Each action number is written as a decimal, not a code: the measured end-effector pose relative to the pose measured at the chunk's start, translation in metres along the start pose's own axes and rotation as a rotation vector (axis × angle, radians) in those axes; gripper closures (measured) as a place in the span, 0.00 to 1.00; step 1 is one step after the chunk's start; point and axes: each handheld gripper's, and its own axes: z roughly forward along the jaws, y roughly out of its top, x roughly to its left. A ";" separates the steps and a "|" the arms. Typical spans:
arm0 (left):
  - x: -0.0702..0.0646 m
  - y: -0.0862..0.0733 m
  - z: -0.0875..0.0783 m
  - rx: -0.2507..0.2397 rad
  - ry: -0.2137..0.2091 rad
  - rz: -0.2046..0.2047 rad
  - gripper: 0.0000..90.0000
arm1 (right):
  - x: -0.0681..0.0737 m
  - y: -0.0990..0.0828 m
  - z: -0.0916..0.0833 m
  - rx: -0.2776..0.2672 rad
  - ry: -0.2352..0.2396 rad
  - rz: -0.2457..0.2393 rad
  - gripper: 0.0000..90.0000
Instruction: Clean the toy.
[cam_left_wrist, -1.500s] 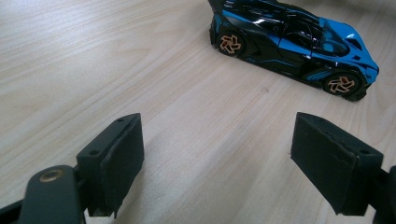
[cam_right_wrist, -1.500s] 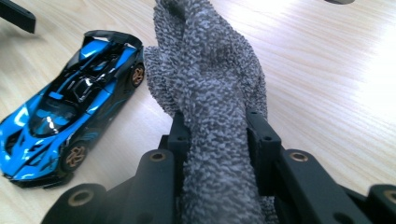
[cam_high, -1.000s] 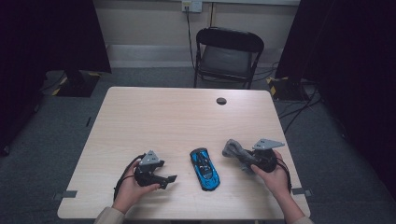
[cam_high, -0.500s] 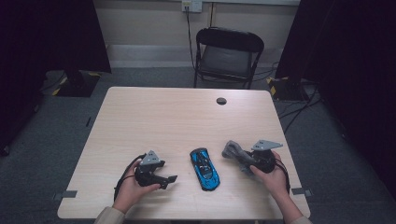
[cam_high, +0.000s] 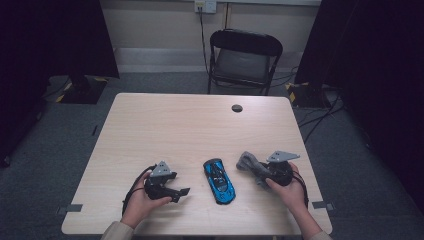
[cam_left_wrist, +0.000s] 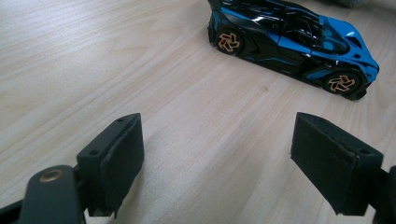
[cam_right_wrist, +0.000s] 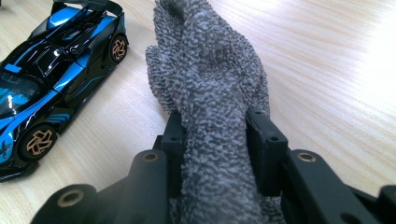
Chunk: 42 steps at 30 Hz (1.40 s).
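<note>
High view: pale wood worktop (cam_high: 165, 125), a person's two hands at its near edge, blue-and-black toy car (cam_high: 218, 180) lying between them, long axis running near-to-far with a slight slant. Right gripper (cam_high: 257, 169) sits just right of the car, carrying a grey towelling cloth (cam_high: 248, 162) whose free end droops toward the car's far end. Left gripper (cam_high: 180, 192) rests on the other flank, a short gap off, pointing at the car's side.

Right gripper view: jaws have just been easing open, pads yet pressing the cloth (cam_right_wrist: 210, 93) on both sides (grip looks slack, not released). Car (cam_right_wrist: 51, 60) lies left of the cloth, close.

Left gripper view: jaws stand wide, nothing between; car (cam_left_wrist: 294, 42) ahead and to the right, broadside on. Cloth hand is nearer.
</note>
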 end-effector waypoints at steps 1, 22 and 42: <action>0.000 0.000 0.000 0.000 0.002 0.001 0.19 | 0.000 0.000 0.000 0.001 0.000 -0.001 0.71; 0.000 0.001 0.000 0.001 0.003 0.004 0.19 | 0.002 -0.002 0.005 0.012 -0.008 0.005 0.52; 0.000 0.001 0.001 0.004 -0.004 0.004 0.19 | 0.000 -0.003 0.006 0.034 0.006 0.032 0.19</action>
